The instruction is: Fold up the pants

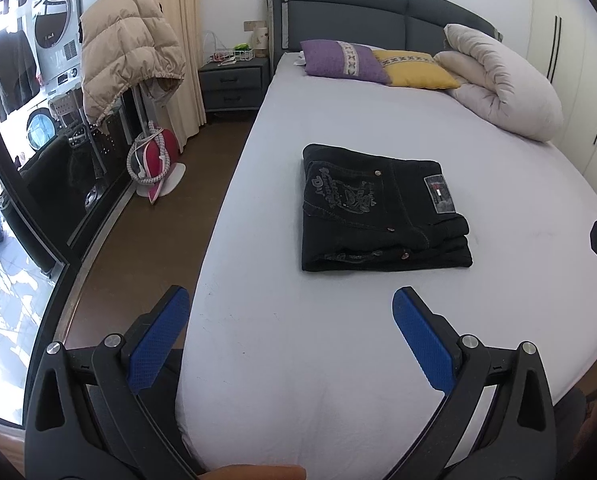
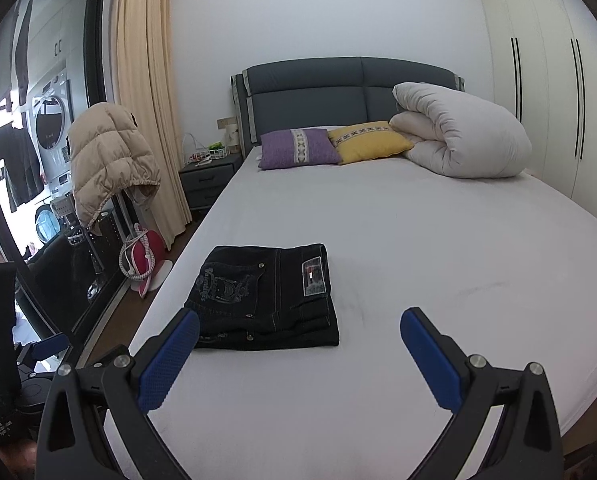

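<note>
Black jeans (image 1: 382,208) lie in a compact folded stack mid-bed (image 1: 378,360), nearer the left edge, pocket and patch label up. Left gripper (image 1: 290,320) jaws spread wide, empty, hovering over the foot edge. Right gripper (image 2: 298,344) likewise spread, empty, apart from the jeans. Folding looks finished; at most the next move is a quick squaring-up of the stack's edges.

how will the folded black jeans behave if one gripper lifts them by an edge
The jeans are probably floppy: stacked loose layers show at the near edge, so they would likely unfold. Thick denim looks fairly heavy. On the smooth sheet they should slide when pushed.
</note>
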A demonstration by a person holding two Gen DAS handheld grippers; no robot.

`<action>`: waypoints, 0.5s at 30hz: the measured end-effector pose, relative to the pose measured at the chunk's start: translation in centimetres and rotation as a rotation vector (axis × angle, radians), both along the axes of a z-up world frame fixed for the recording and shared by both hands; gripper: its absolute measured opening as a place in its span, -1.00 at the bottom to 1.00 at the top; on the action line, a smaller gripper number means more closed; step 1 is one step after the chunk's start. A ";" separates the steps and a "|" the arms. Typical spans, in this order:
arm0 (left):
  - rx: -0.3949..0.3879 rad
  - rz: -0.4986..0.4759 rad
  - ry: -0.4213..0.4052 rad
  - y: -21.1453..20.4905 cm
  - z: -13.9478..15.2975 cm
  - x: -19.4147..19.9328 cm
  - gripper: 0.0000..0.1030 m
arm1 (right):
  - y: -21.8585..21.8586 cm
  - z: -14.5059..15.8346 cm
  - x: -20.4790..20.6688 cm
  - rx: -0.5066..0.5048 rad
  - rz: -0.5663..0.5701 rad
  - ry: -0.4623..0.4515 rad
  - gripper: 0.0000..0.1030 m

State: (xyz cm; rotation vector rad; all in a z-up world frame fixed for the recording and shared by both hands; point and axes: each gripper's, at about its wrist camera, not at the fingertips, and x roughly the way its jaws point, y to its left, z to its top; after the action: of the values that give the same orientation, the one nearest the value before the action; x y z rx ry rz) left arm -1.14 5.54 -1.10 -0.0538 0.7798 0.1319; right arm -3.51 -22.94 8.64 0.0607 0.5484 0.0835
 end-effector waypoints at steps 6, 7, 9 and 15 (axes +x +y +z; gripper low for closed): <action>-0.006 0.004 0.001 0.2 -0.3 0.1 1.00 | 0.3 -0.3 0.3 -0.009 0.002 0.022 1.00; -0.008 0.004 0.000 0.2 -0.4 0.2 1.00 | 0.3 -0.3 0.2 -0.009 0.003 0.022 1.00; -0.007 0.005 0.000 0.2 -0.4 0.1 1.00 | 0.4 -0.4 0.2 -0.011 0.006 0.026 1.00; -0.013 0.014 0.004 0.1 -0.8 0.1 1.00 | 0.6 -0.8 0.3 -0.013 0.010 0.046 1.00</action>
State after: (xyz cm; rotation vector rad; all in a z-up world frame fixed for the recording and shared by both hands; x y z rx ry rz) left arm -1.03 5.66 -1.89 -0.0710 0.7843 0.1406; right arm -3.19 -22.33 7.82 0.0470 0.5954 0.0885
